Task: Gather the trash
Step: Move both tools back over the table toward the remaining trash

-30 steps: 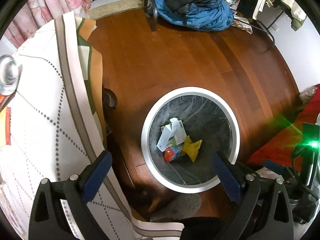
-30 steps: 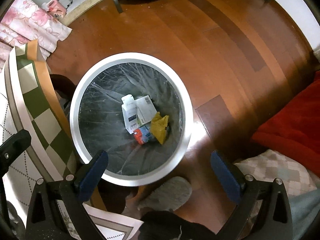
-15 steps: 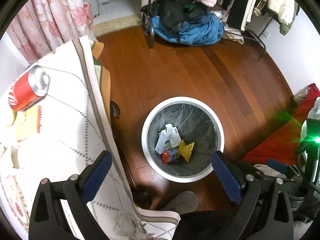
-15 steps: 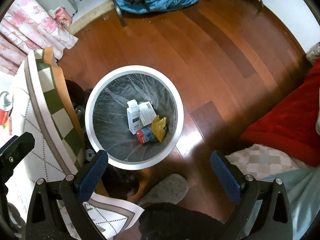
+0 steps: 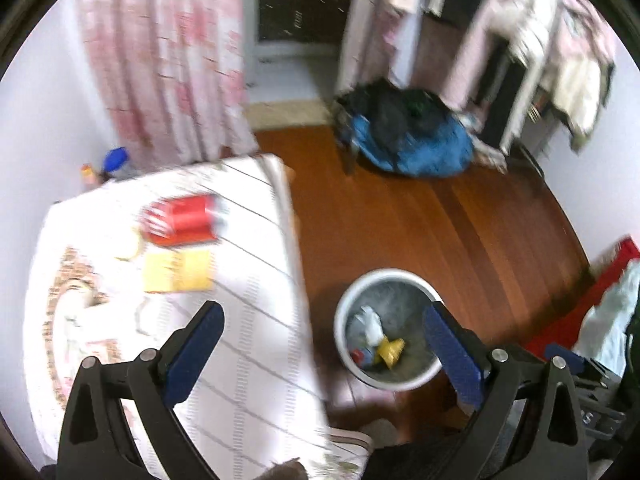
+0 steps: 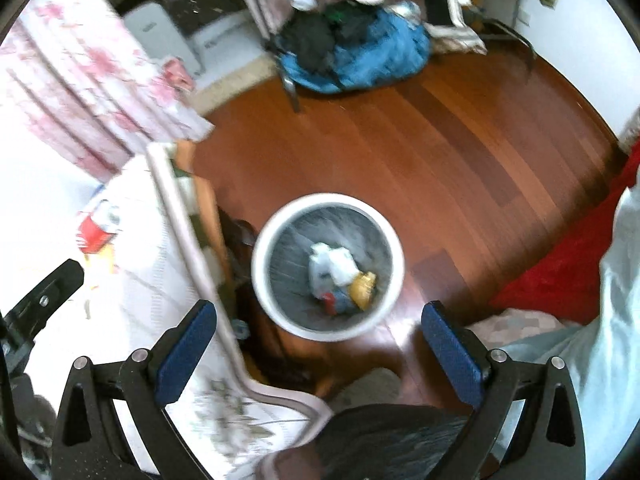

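Left claw point(image 5: 322, 330): blue-padded fingers spread wide, nothing between them. Left wrist view, blurred. Left finger sits over the counter point(image 5: 256, 344), which is covered in a white cloth with grey dotted lines. On the cloth: red drink can point(image 5: 182, 220) lying on its side; just below it a flat yellow packet point(image 5: 178, 270), close to the can, contact not resolvable. Beside the counter's right edge, on the reddish-brown wooden floor point(image 5: 460, 232), stands the round white-rimmed trash bin point(image 5: 348, 300) with a clear liner. Inside the bin: white carton, yellow wrapper point(image 5: 391, 350), small red-and-blue item. Right finger overlaps the bin's right rim in the frame. Far side of the floor: pile of blue and black clothing point(image 5: 412, 140). Pink floral curtain point(image 5: 168, 60) behind the counter.

Right claw point(image 6: 319, 338): blue pads wide apart, empty. Right wrist view, also blurred. Bin point(image 6: 264, 280) sits between and above the fingers, on the floor, well apart from both pads. Contents: white crumpled pieces, yellow wrapper point(image 6: 362, 286), red-blue item. Counter point(image 6: 152, 280) at left with the red can point(image 6: 94, 230) on it. Red fabric point(image 6: 568, 272) at right.
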Demonstrator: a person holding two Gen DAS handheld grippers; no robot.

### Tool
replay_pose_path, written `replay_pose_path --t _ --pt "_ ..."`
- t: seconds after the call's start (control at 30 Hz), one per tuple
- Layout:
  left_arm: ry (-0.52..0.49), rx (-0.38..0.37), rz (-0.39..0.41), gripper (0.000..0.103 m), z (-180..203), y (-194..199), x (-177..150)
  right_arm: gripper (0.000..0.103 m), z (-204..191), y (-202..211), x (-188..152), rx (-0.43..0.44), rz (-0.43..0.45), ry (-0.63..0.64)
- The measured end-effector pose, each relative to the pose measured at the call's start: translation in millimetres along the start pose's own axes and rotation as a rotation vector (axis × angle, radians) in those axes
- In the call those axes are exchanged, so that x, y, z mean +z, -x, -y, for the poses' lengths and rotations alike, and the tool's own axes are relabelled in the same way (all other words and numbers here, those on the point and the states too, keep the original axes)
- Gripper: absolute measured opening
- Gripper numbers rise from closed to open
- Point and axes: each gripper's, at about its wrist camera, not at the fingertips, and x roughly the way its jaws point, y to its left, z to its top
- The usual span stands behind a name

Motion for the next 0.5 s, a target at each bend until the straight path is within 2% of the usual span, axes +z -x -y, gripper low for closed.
replay_pose_path --t 0.13,0.23,0.33,0.5 --pt "0.069 0.084 0.053 0.102 -63.5 13.6 3.8 0.103 -64.9 8.7 3.8 0.059 0.009 0.104" --pt "0.126 0.166 0.040 0.103 -122.3 7.4 -6.1 0.103 -129.7 -5.5 0.8 0.104 -0.020 0.223" --pt "0.212 0.272 0.004 0.103 -190.7 -7.9 -24.3 0.103 -188.9 -34.5 -5.9 0.123 -0.065 0.338" --pt "0.343 0.428 -0.063 0.103 -272.9 -37.4 -59.9 0.103 -278.6 -105.6 -15.5 0.114 -0.159 0.518"
